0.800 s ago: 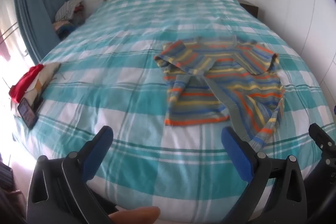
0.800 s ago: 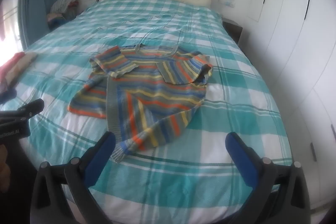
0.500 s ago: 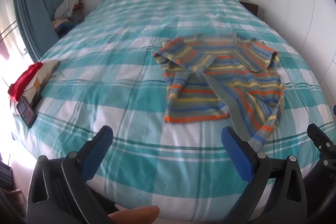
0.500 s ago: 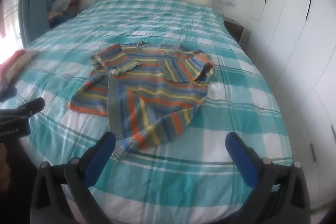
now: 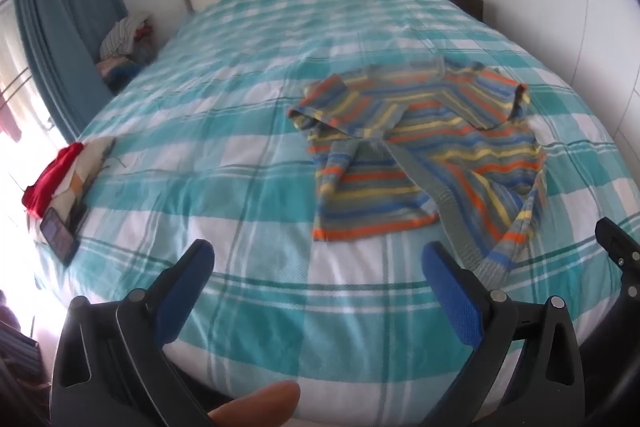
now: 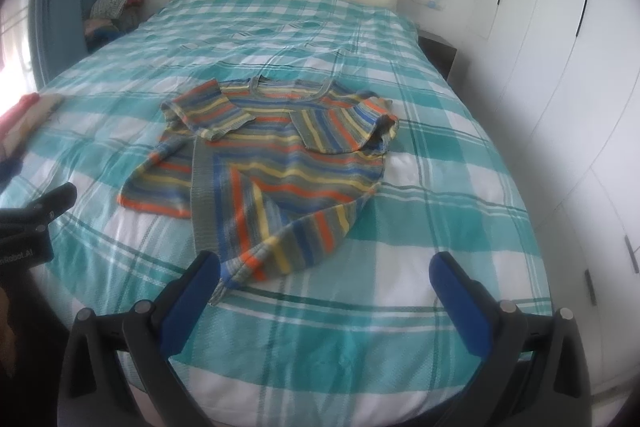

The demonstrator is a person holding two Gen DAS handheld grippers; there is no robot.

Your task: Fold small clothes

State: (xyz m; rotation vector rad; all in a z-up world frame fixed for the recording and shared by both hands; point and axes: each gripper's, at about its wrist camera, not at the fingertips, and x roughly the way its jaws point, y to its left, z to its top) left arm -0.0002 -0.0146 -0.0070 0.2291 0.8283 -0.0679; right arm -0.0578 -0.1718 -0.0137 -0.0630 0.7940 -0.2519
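Striped sweater (image 6: 276,163) lies half-folded, seemingly, on bed (image 6: 420,227).

Phone (image 5: 58,235) screen content too small to be read. Clothes pile (image 5: 124,45) by curtain blurred; items not distinguishable. Sweater (image 6: 276,163) underside hidden by folds.

We look from the bed's (image 5: 248,187) foot toward 12 o'clock | both wrist views share the striped sweater (image 5: 420,155) (image 6: 276,163), near
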